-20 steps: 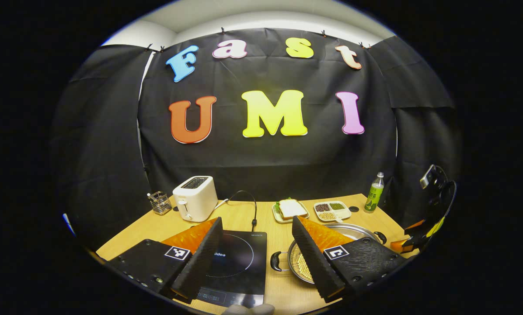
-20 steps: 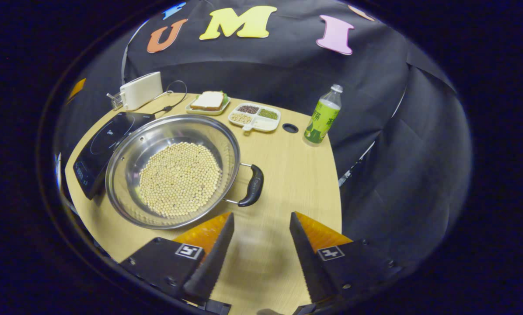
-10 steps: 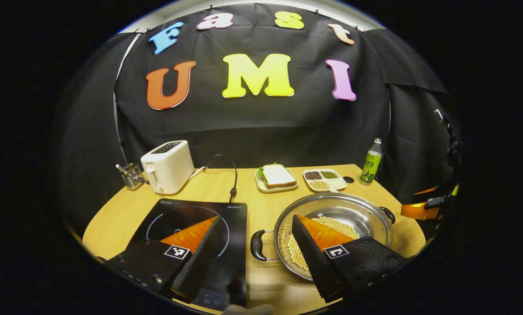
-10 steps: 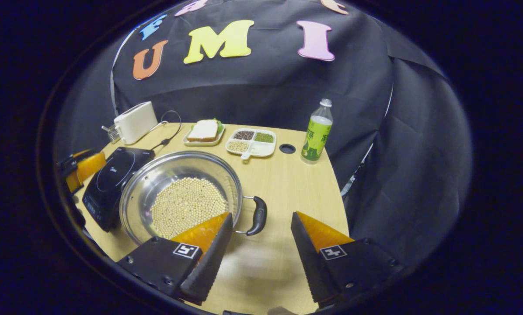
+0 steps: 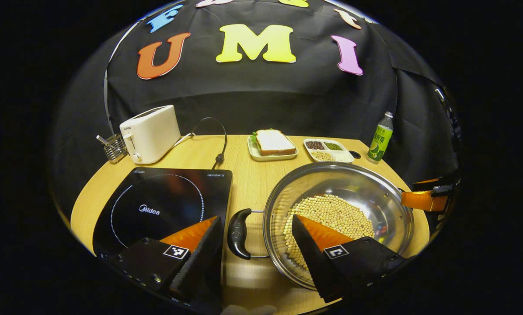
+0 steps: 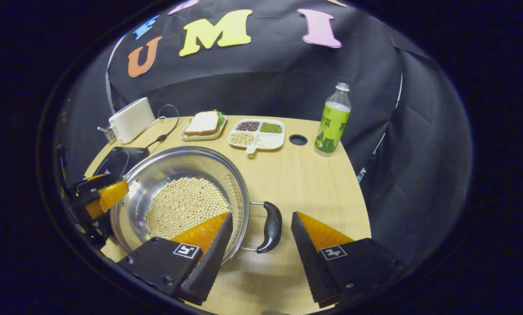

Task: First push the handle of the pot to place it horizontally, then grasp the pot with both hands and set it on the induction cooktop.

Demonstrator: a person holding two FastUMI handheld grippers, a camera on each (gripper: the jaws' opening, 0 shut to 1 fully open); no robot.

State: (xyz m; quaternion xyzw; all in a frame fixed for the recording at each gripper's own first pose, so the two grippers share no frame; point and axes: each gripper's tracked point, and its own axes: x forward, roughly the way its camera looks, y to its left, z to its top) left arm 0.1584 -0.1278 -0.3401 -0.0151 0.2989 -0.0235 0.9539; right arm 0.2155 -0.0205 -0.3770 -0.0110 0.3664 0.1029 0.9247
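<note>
Left gripper view: left gripper (image 5: 257, 245), fingers spread apart, straddles the black left handle (image 5: 238, 227) of the steel pot (image 5: 362, 183). Pot on the table, just right of the induction cooktop (image 5: 165, 205), soybeans (image 5: 331, 214) covering its bottom.

Right gripper view: right gripper (image 6: 261, 245), fingers apart, brackets the right handle (image 6: 271, 226), not touching.

Likely heavy and rigid; polished rim slippery, beans roll. Take both handles, lift level.
</note>
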